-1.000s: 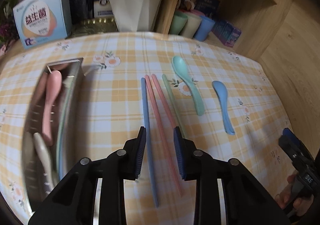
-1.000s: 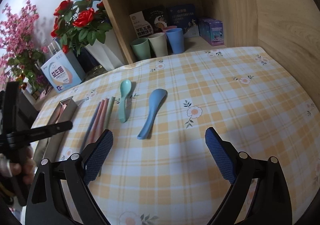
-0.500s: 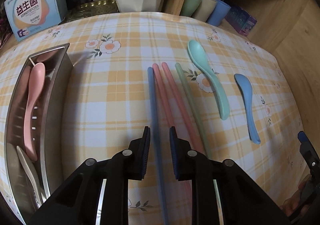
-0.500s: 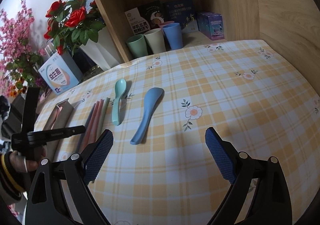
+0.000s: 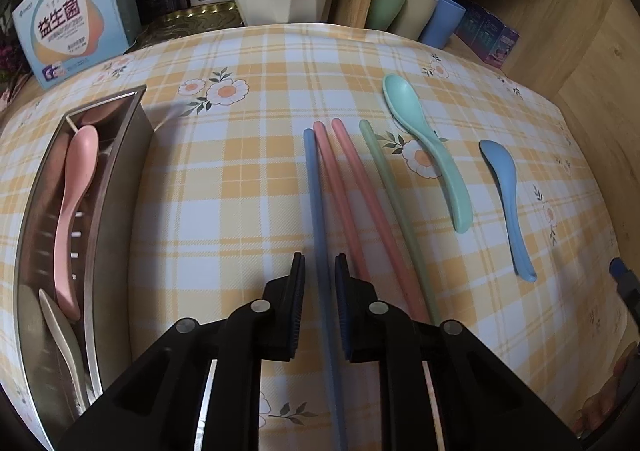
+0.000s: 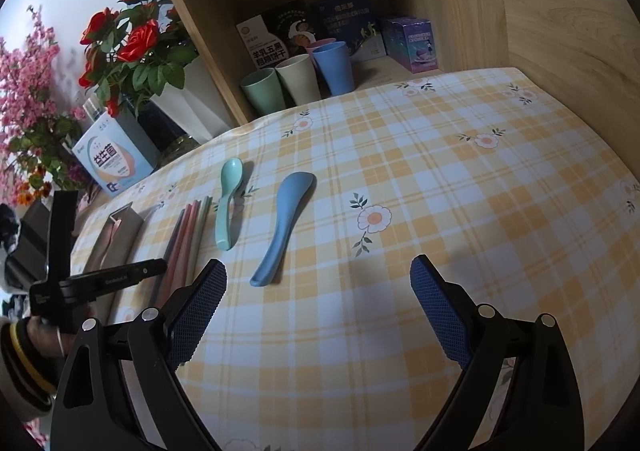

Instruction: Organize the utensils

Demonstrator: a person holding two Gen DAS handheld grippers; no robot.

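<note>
On the checked cloth at mid-frame lie a blue chopstick [image 5: 316, 211], two pink chopsticks [image 5: 352, 195] and a green chopstick [image 5: 396, 203] side by side, a mint spoon [image 5: 428, 147] and a blue spoon [image 5: 508, 195] to their right, and, at left, a steel tray [image 5: 116, 187] holding a pink spoon [image 5: 74, 203] and a cream spoon [image 5: 66, 343].

Both black claws [image 5: 320, 307] [image 6: 318, 311] carry blue textured pads [image 6: 438, 311] and silver screws [image 5: 260, 305].

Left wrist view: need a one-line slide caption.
Left gripper, jaws just closing, straddles the blue chopstick on the plaid tablecloth; pink spoon already in the metal tray.
</note>
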